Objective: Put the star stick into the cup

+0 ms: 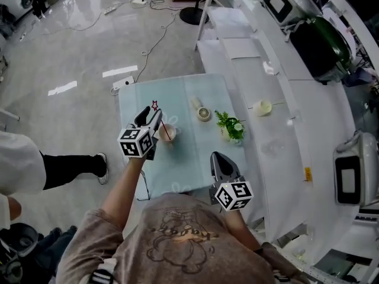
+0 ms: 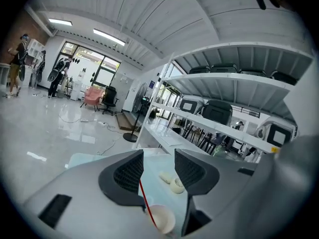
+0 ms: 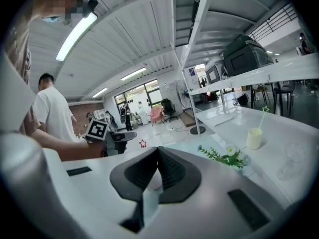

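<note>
Brown T-shirt [image 1: 177, 241] print, nearest the lens, was too small to read; the marker cubes [image 1: 136, 142] bore only black-and-white squares. The left gripper [image 1: 152, 116] held its jaws apart, the red star stick [image 1: 166, 131] between them, leaning in the cup [image 1: 173, 130] well inside the pale table's [image 1: 177, 93] edges. The right gripper [image 1: 217, 158], jaws together and empty, hung over the near right part, with bare tabletop ahead.

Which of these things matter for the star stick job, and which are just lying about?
In the job: red star stick, cup, left gripper.
Lying about: white handheld fan, small plant, second cup with green stick.
</note>
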Demonstrator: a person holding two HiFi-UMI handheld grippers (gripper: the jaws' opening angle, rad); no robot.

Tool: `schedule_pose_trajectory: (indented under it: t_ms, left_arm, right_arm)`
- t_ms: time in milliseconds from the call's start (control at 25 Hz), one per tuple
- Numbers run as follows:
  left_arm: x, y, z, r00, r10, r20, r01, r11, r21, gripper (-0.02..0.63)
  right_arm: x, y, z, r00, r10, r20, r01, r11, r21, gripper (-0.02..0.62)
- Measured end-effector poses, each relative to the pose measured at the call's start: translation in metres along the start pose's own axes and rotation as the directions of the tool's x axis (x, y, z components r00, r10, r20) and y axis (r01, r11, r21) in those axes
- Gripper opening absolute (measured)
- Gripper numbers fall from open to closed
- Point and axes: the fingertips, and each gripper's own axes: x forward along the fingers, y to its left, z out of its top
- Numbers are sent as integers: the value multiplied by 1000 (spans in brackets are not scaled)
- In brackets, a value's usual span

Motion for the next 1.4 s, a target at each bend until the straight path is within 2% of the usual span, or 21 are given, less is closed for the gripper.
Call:
schedule_pose_trajectory:
  t_ms: [360, 680, 1120, 1400]
  left_arm:
    - [-62, -37, 32, 997, -42, 61, 42, 999, 13, 196]
    - [-119, -72, 37, 993, -71, 99, 68, 997, 37, 195]
    - [-173, -75, 8, 992, 6, 129, -15, 998, 65, 192]
    - [-186, -77, -1, 987, 25, 158, -38, 996, 83, 59]
  right_arm:
    - [3, 12, 8, 997, 72, 21, -72, 997, -24, 2]
    - [5, 22, 15, 992, 125, 33, -123, 991, -48, 2]
    - [7, 45, 13, 980, 199, 19, -197, 976, -90, 2]
    - [4, 54, 10, 975, 220, 9, -218, 970, -105, 2]
